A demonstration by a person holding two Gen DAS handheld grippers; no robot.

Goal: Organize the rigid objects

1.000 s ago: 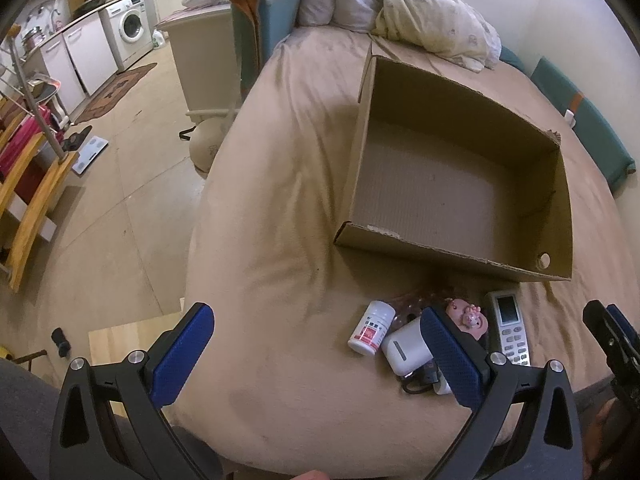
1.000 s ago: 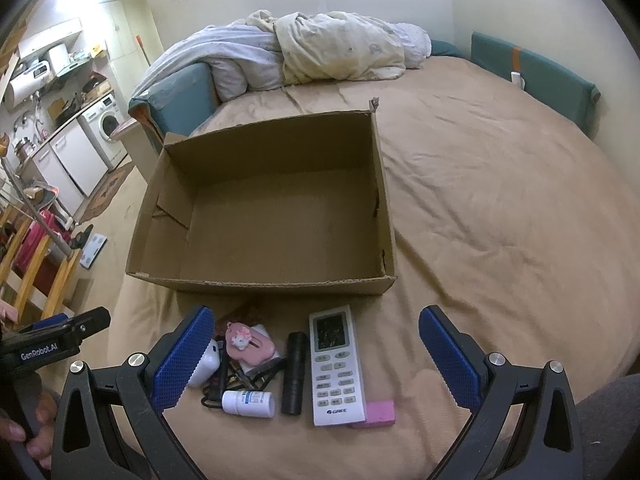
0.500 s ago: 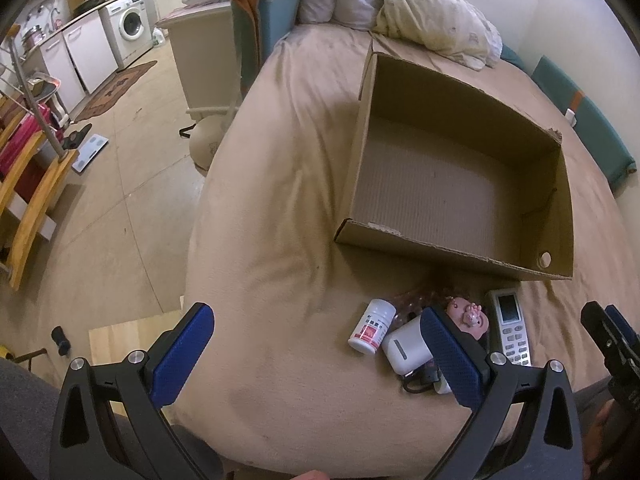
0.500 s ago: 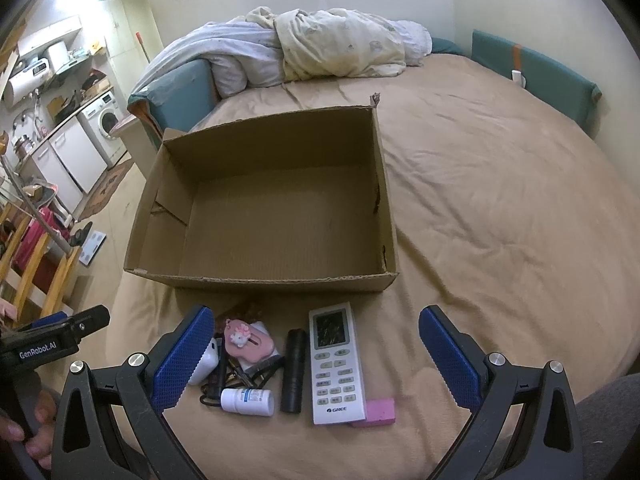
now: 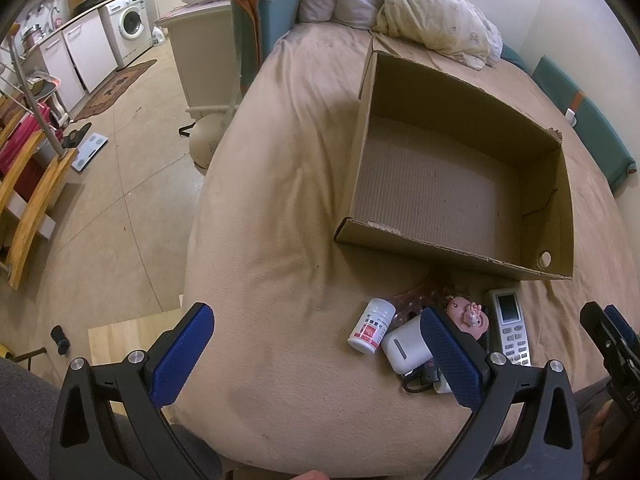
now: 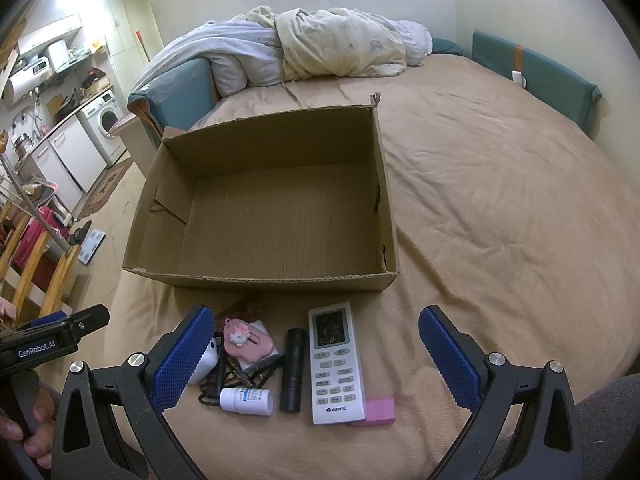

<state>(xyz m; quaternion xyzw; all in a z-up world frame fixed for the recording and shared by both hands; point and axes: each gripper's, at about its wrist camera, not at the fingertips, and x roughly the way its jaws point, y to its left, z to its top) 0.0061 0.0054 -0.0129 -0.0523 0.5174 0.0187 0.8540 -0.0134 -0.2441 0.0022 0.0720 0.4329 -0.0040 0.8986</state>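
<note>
Right wrist view, L to R, all placed vs the cardboard box [image 6: 264, 216], which sits open-topped on the tan bed [image 6: 500, 200]: left gripper [image 5: 316, 360] off the box's front-left corner, fingers wide apart, holding nothing. Just in front of the box's near wall: white charger w/ black cable [image 6: 206, 362], pink cartoon case [image 6: 248, 342], white pill bottle [image 6: 246, 401] lying on its side, black cylinder [image 6: 293, 368], white remote [image 6: 336, 360], pink block [image 6: 374, 412] touching the remote's near right corner. Right gripper [image 6: 316, 360] hovers over that cluster, fingers spread wide, gripping nothing. Box interior bare.
</note>
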